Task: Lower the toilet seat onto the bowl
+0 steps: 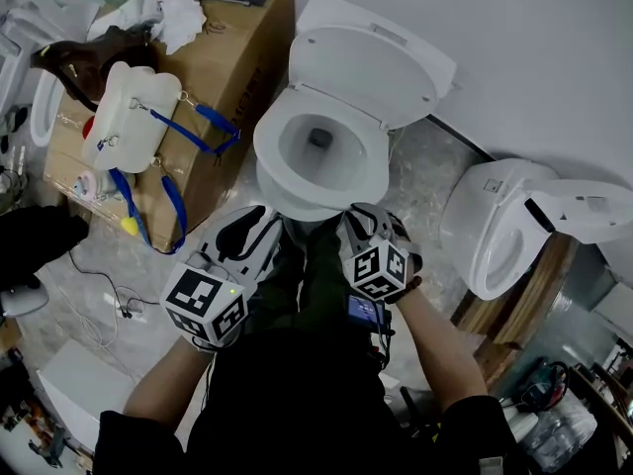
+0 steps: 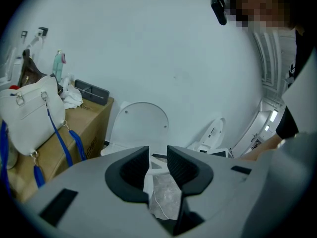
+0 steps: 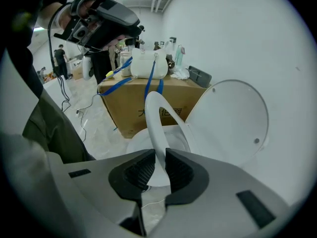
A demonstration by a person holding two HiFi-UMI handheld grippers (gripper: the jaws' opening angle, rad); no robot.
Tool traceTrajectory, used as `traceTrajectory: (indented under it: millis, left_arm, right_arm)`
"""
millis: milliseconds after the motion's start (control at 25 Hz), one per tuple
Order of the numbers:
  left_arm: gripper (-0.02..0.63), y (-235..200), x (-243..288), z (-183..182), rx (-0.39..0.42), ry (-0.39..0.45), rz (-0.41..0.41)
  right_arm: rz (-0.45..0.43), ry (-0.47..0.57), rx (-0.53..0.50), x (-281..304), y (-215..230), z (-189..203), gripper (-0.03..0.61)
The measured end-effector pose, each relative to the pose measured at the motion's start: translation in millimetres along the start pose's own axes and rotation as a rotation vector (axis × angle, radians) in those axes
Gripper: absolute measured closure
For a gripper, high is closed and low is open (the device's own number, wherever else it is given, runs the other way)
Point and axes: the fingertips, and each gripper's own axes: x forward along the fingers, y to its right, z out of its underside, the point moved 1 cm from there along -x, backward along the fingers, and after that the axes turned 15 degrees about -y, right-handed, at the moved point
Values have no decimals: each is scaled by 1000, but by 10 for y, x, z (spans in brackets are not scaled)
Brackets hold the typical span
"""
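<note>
A white toilet stands against the wall, its lid (image 1: 361, 67) raised and its bowl (image 1: 297, 194) just ahead of both grippers. In the right gripper view the white seat (image 3: 154, 118) shows edge-on, tilted above the bowl (image 3: 134, 144), with the lid (image 3: 233, 118) upright behind. My right gripper (image 3: 157, 157) is shut on the seat's front rim, which runs between both pads. In the head view that gripper (image 1: 361, 216) sits at the bowl's front. My left gripper (image 2: 157, 155) is open with nothing between its fingers, low at the bowl's front left (image 1: 252, 231).
A cardboard box (image 1: 232, 67) with a white handbag (image 1: 124, 117) on it stands close to the toilet's left. A second toilet (image 1: 504, 226) lies to the right. Cables (image 1: 99, 315) trail on the marble floor at the left.
</note>
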Motion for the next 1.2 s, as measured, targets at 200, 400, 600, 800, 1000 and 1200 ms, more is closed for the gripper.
traceTrajectory:
  millis: [200, 400, 600, 800, 1000, 1200]
  left_arm:
    - [492, -15, 25, 131, -2, -13, 11]
    - [492, -49, 38, 272, -8, -30, 18]
    - [492, -93, 39, 361, -10, -39, 21]
    - [492, -89, 44, 402, -11, -40, 24]
    - [492, -90, 90, 477, -11, -51, 29]
    - [493, -89, 105, 527, -10, -60, 30]
  right_arm:
    - [-33, -31, -7, 165, -242, 84, 500]
    - [-66, -48, 26, 294, -399, 143, 500]
    - [-93, -71, 85, 369, -472, 184, 509]
    - [-95, -74, 111, 332, -488, 216, 509]
    - [-89, -76, 116, 338, -513, 265, 509]
    - [-85, -68, 125, 311, -512, 260, 511]
